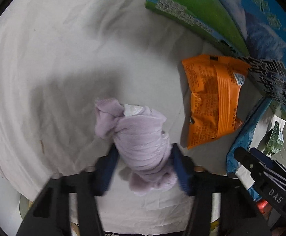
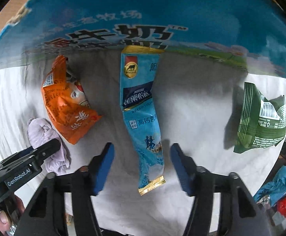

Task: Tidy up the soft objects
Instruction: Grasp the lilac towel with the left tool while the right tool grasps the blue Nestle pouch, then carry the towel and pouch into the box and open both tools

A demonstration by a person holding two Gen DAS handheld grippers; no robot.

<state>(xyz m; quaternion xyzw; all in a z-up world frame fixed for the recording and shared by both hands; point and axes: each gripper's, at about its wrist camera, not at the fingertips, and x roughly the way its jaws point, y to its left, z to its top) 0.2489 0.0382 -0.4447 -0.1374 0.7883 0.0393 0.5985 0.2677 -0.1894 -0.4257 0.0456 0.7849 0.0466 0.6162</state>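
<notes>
Left hand-held gripper [image 1: 144,157] around fuzzy, bundled lilac cloth [image 1: 141,143].

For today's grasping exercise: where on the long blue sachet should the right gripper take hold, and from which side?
Grip the blue sachet across its narrow width near the lower middle, coming straight down from above. It lies flat and lengthwise between the open right gripper, so each of the fingers meets a long edge; its flat sealed ends offer less to pinch.

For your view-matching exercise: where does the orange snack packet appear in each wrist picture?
Left wrist: orange snack packet lies right of centre, beside the purple cloth.
Right wrist: the packet lies left of centre, just above the cloth.
Shared landmark: the blue milk carton behind it.
</notes>
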